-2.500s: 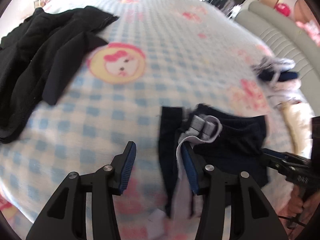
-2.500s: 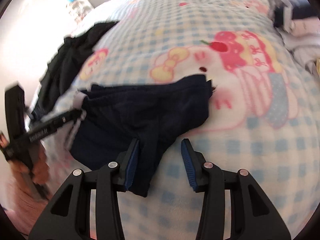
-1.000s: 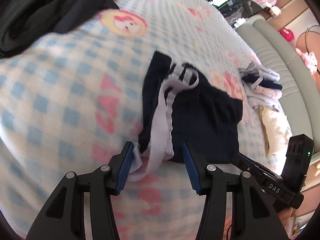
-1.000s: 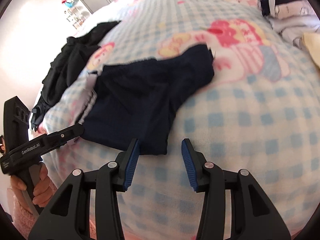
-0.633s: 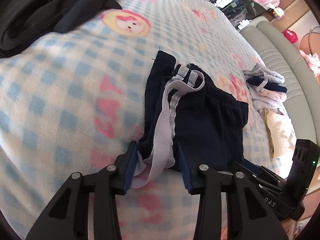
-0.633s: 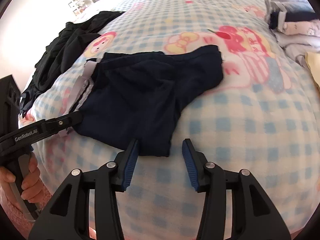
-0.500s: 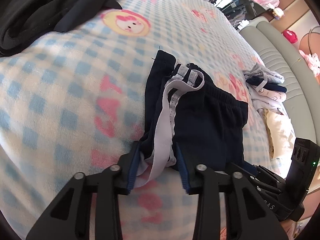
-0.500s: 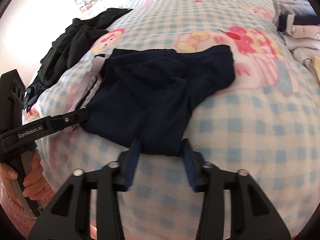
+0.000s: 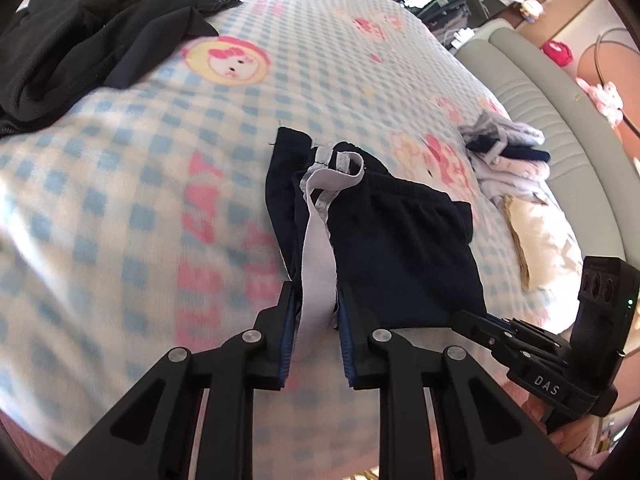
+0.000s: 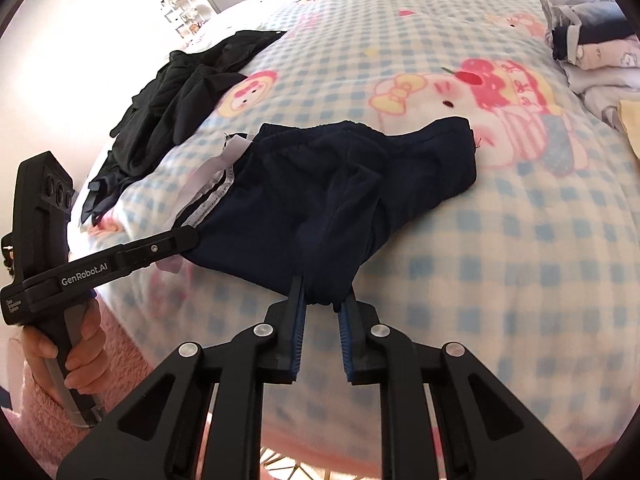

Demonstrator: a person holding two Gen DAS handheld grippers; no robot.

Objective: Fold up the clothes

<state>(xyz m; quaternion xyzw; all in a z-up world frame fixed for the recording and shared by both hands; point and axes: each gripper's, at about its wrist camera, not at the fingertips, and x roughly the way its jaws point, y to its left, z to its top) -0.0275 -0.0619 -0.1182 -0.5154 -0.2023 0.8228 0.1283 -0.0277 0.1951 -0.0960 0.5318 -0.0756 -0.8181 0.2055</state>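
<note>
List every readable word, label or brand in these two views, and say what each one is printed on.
"GenRobot.AI": white print on the arm of the left gripper.
"DAS": white print on the body of the right gripper.
"EAT": pink letters on the checked blanket; the pink lettering below it is too blurred to read.
Small white print at the left gripper's rear end: too small to read.

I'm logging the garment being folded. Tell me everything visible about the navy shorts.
The navy shorts are dark blue soft knit with a gathered waistband and a pale lilac side stripe. They lie rumpled on the checked cartoon blanket. Their near edge is pinched at two spots: the left tongs grip the stripe end, the right tongs a bunched hem. Both tongs' jaws have just been closing.
</note>
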